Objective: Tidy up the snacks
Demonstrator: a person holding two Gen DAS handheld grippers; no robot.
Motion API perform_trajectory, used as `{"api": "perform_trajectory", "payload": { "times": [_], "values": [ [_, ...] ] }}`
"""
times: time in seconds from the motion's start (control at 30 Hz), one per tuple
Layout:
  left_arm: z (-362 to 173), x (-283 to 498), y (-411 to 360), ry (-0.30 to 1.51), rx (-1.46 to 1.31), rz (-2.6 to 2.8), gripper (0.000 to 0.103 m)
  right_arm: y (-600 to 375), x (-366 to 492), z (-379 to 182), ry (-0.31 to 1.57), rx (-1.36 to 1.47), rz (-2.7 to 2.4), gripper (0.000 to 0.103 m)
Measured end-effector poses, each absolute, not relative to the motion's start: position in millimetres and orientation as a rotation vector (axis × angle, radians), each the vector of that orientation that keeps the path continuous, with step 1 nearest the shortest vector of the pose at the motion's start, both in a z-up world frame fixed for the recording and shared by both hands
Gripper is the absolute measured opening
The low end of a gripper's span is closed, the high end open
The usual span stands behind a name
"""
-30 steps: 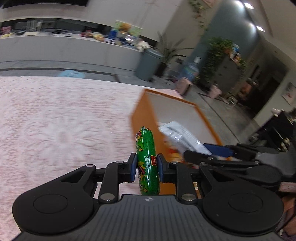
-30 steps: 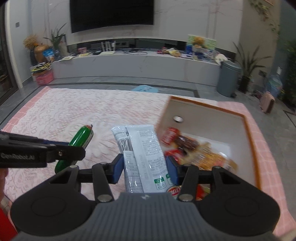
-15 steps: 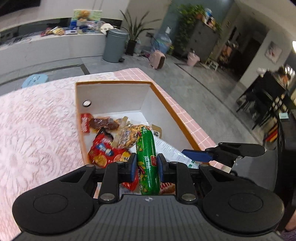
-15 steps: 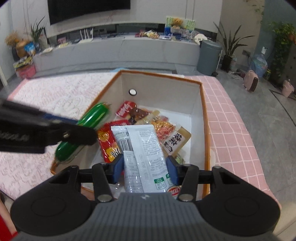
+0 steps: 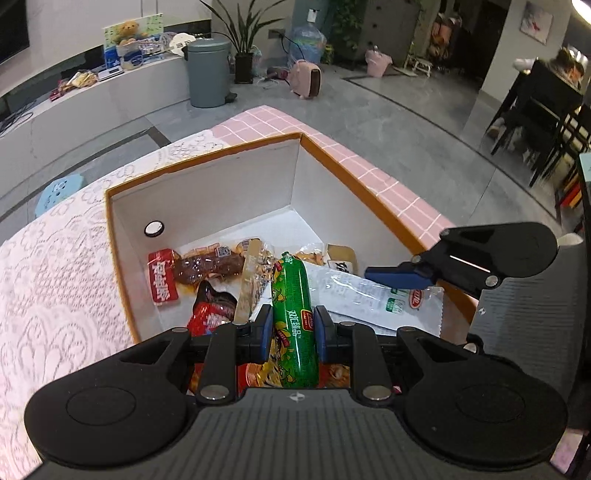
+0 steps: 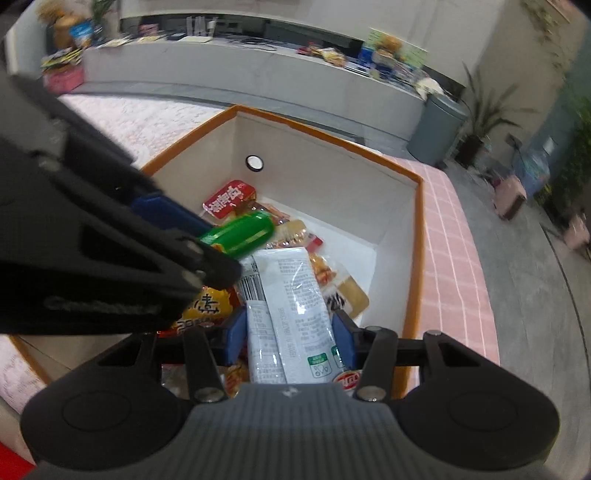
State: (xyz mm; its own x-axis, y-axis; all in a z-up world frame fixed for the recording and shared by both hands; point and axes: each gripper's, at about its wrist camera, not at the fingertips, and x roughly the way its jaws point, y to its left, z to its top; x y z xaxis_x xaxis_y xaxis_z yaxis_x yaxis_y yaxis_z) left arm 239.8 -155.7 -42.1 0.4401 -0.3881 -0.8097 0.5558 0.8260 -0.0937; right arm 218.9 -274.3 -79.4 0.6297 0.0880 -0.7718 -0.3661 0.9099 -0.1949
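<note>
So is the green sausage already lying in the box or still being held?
Held: the left gripper pads clamp the green sausage above the box.

Place: a home living room.
Signs: a potted plant, a bin and dining chairs are seen.

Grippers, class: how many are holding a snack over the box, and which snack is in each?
2. The left gripper clamps the green sausage; the right gripper clamps the white packet, both above the orange-rimmed box.
</note>
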Motion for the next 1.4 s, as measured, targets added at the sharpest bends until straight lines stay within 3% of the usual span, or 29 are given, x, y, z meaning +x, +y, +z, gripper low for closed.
{"api": "perform_trajectory", "payload": {
  "times": [0.53, 0.63, 0.77, 0.93, 1.33, 1.4],
  "values": [
    [-48, 258, -151, 0.965, 0.202, -0.544, 0.026, -267, 252, -85, 0.838, -0.448, 0.335, 0.052],
    [-40, 255, -148, 0.95, 0.195, -0.541, 0.034, -265, 250, -82, 0.836, -0.451, 0.322, 0.055],
    [-27, 250, -145, 0.926, 0.166, -0.543, 0.049, -264, 249, -75, 0.827, -0.456, 0.299, 0.068],
    [-11, 238, -139, 0.918, 0.149, -0.543, 0.055, -263, 242, -62, 0.828, -0.453, 0.281, 0.076],
    [42, 187, -104, 0.863, 0.032, -0.456, 0.058, -261, 197, -17, 0.835, -0.336, 0.216, 0.077],
    [50, 174, -94, 0.834, 0.018, -0.445, 0.058, -263, 185, -7, 0.825, -0.294, 0.22, 0.085]
  ]
}}
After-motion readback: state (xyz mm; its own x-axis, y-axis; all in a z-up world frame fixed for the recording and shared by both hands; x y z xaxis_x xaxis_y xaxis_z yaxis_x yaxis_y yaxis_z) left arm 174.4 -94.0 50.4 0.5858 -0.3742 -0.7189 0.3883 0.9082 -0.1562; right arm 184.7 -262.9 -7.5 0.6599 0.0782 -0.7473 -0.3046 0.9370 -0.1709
